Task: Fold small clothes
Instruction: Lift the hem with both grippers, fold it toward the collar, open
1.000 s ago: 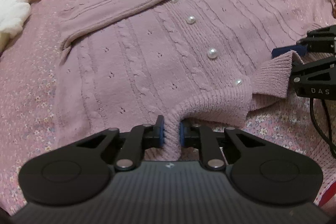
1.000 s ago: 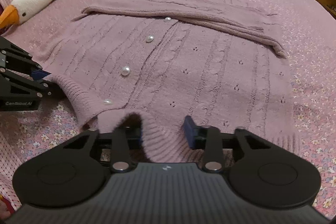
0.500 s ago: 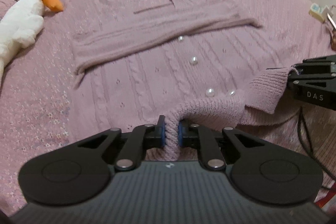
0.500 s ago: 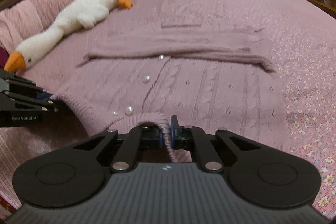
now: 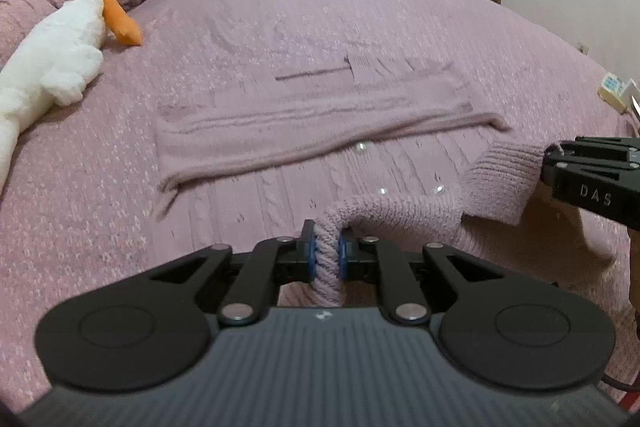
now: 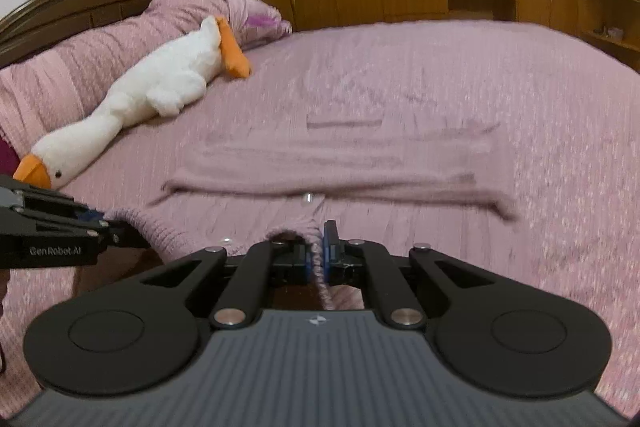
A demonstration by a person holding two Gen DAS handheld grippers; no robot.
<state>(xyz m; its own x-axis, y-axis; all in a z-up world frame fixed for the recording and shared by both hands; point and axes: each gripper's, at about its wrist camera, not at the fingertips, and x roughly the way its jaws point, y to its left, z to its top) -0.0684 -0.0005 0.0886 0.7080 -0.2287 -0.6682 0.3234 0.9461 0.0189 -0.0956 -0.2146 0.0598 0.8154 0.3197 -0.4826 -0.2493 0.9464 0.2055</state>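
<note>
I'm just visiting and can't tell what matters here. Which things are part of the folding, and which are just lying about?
Part of the job:
cardigan, hem pinched at two spots
left hand-held gripper, shut on the hem
right hand-held gripper, shut on the hem

Just lying about:
goose
bedspread
pillow
remote
</note>
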